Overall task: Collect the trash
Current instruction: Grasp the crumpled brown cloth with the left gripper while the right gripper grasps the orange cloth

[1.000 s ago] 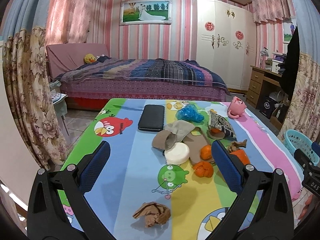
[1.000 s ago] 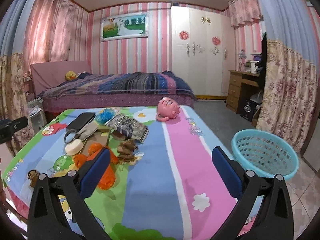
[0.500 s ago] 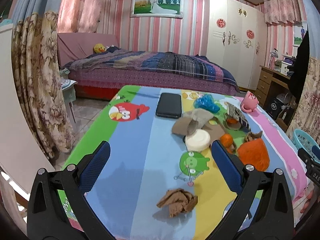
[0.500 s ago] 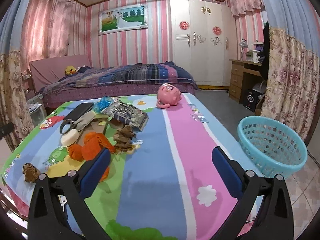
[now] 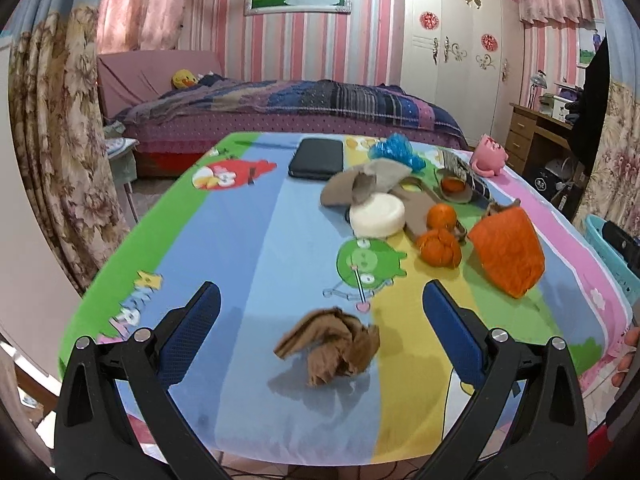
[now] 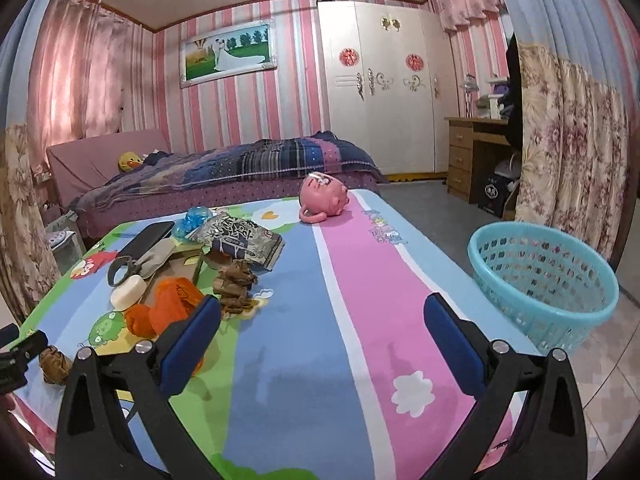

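Brown crumpled paper [image 5: 329, 345] lies between the gaping left tool's [image 5: 320, 320] fingers.

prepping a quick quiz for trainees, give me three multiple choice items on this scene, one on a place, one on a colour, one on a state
1. Where is the basket?
A. on the table
B. on the floor beside the table
C. on the bed

2. What colour is the pig-shaped toy?
A. pink
B. green
C. black

3. What state is the left gripper in?
A. shut on the phone
B. shut on nothing
C. open, with the crumpled brown paper lying between its fingers

Answers:
1 B, the right wrist view shows it standing on the tiles, off the table edge.
2 A, its body is plainly pink.
3 C, the blue pads are spread wide and touch nothing.
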Demonstrator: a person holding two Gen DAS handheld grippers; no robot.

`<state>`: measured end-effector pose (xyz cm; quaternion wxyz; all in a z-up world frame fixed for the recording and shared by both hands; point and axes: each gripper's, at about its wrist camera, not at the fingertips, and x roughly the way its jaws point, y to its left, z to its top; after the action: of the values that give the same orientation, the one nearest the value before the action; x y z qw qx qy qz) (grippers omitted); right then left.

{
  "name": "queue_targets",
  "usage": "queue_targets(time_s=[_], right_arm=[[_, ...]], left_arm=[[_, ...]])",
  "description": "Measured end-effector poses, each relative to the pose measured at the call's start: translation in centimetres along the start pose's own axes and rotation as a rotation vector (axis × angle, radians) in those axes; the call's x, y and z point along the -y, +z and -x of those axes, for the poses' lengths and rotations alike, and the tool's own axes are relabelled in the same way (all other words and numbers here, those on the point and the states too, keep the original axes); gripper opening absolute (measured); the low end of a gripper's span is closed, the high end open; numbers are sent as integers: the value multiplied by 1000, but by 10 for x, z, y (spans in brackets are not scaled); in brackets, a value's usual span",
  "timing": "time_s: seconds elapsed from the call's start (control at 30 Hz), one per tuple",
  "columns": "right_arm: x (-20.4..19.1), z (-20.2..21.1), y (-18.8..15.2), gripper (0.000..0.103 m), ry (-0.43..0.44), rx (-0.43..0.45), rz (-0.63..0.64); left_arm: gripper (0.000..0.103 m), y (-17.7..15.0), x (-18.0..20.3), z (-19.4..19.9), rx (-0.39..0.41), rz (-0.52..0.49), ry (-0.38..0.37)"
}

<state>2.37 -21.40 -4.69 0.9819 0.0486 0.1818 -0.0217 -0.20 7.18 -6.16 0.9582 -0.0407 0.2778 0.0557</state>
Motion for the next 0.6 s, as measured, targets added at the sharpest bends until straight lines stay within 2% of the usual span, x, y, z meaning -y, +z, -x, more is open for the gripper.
queue_targets(time_s=[0.2,0.4,0.53,0.6], right_arm=[[-5,-5,-3,99,-33,-57,43],[-3,-5,-5,99,-67,-44,63],[-8,-9,-7,99,-49,-58,83],[-10,-10,-9,99,-42,-59,97]], left_arm=[[98,-6,-1,-3,6,-6,6],[98,-12,-1,-12,-23,-1,-32],[98,-15,5,-18,-31,-36,-28],[89,-16,4,-20,-38,-32,-48]])
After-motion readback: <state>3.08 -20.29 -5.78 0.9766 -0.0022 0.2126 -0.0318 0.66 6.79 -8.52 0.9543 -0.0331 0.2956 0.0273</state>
